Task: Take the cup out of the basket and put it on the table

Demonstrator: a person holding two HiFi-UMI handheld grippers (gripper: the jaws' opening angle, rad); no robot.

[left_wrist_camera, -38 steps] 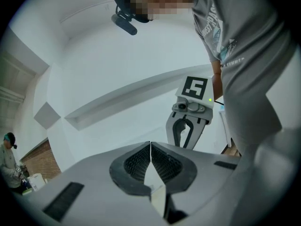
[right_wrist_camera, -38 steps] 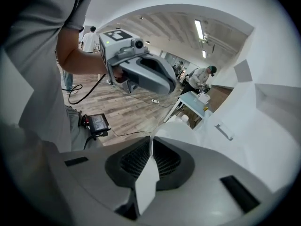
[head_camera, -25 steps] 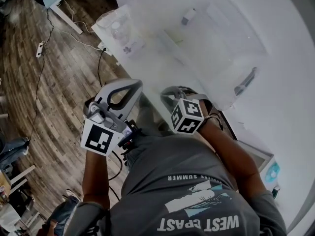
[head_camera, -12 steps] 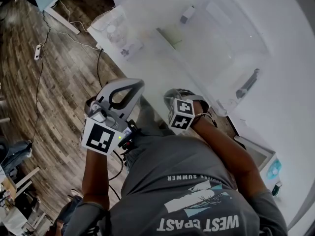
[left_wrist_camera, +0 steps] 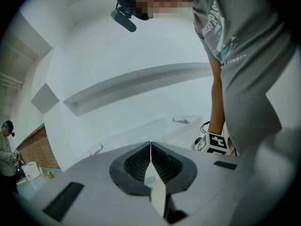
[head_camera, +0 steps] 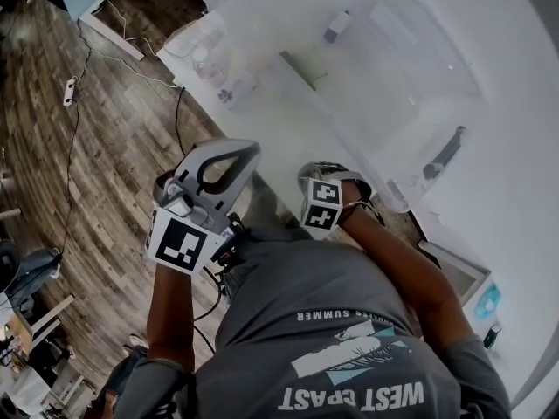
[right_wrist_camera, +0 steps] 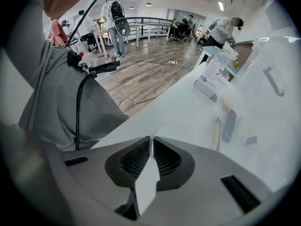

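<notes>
No cup shows in any view. A big clear plastic basket [head_camera: 384,85] with a dark handle [head_camera: 444,153] stands on the white table [head_camera: 507,199]; it appears hazily in the right gripper view as the basket [right_wrist_camera: 263,102] and in the left gripper view as the basket [left_wrist_camera: 155,130]. My right gripper [head_camera: 327,171] points steeply down at the table's near edge, short of the basket, its jaws shut on nothing. The right gripper [right_wrist_camera: 150,139] looks along the table edge. To the left, off the table, my left gripper [head_camera: 247,152] is held shut and empty. The left gripper [left_wrist_camera: 150,143] faces the basket.
A smaller clear container [head_camera: 210,59] with small items sits at the table's far left corner, and a little grey object [head_camera: 336,24] lies beyond the basket. Cables and a power strip [head_camera: 70,90] lie on the wooden floor. Several people [right_wrist_camera: 115,13] stand far off.
My right gripper has sunk toward the table's near edge and tipped further downward. The left gripper has drifted only slightly. Both stay shut and empty.
</notes>
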